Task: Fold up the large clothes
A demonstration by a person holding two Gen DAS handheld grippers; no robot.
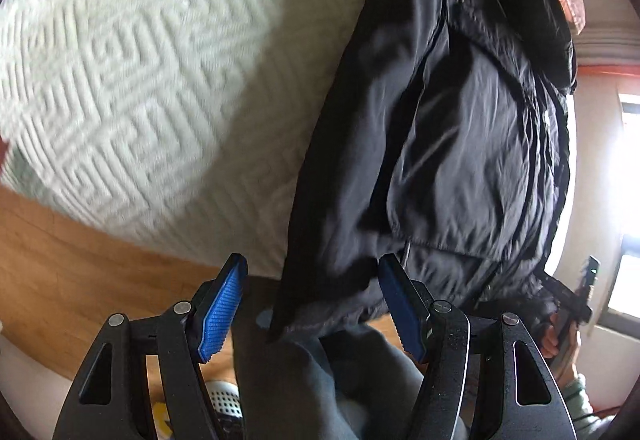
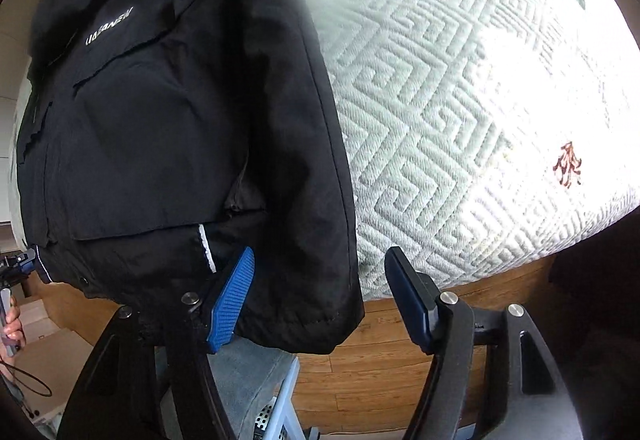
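Note:
A black padded jacket [image 1: 448,144] lies along the edge of a white quilted mattress [image 1: 132,72], its hem hanging over the near edge. My left gripper [image 1: 312,280] is open, its blue pads [image 1: 222,308] either side of the jacket's lower sleeve edge, not closed on it. In the right wrist view the jacket [image 2: 168,128] shows white lettering and a flap pocket. My right gripper [image 2: 320,276] is open; the jacket's hem corner hangs between the jaws, close to the left pad [image 2: 232,300].
The mattress [image 2: 460,100] has a red mark [image 2: 567,165] near its right edge. A wooden bed frame and floor [image 2: 380,368] lie below. A white perforated basket [image 2: 276,412] with grey cloth sits under the grippers. A bright window [image 1: 628,200] is at right.

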